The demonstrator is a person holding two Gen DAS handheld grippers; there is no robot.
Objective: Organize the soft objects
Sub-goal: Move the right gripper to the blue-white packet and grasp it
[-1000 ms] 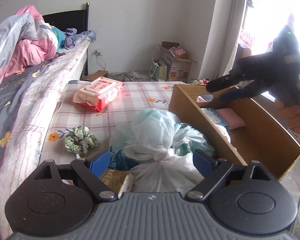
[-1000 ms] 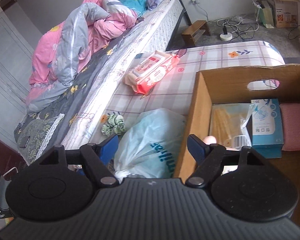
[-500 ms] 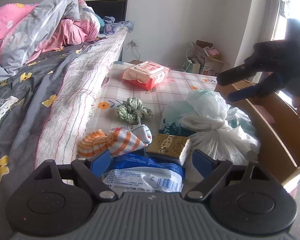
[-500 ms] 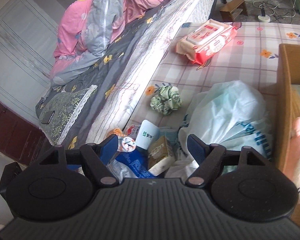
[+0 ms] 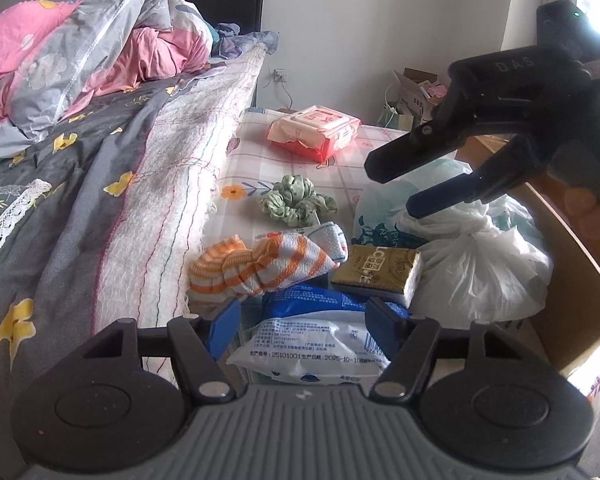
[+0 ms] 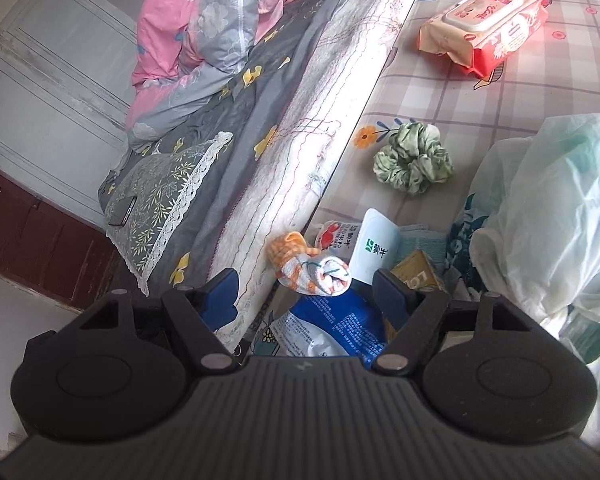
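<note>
Currently, left wrist view:
Left gripper (image 5: 300, 320): jaws closing, partly spread, pads not pressing anything; the blue-and-white pack (image 5: 320, 340) lies between and just under the tips.
Target, my guess: that pack, at the counter's (image 5: 352, 152) near edge, long axis across the gripper's line, straight ahead and below.
Crowding: striped sock bundle (image 5: 260, 264) touches the pack on the bed side; gold tissue pack (image 5: 380, 272) rests just beyond it; tied white bag (image 5: 476, 268) beside that.
Further off: green scrunchie (image 5: 296, 200) mid-counter; red wipes pack (image 5: 316, 132) toward the far edge.
Cardboard box (image 5: 572, 280): along the counter's right edge.
Right gripper (image 5: 396, 188): hangs above the bag, jaws apart and closing, nothing in them.

Right wrist view:
Right gripper: the sock bundle and blue pack show between its tips, well below, untouched.
Nearer hand: the left one, I judge.
In the way: white milk pouch (image 6: 376, 244) leaning by the sock; bed (image 6: 300, 120) hard against the counter's left edge.
</note>
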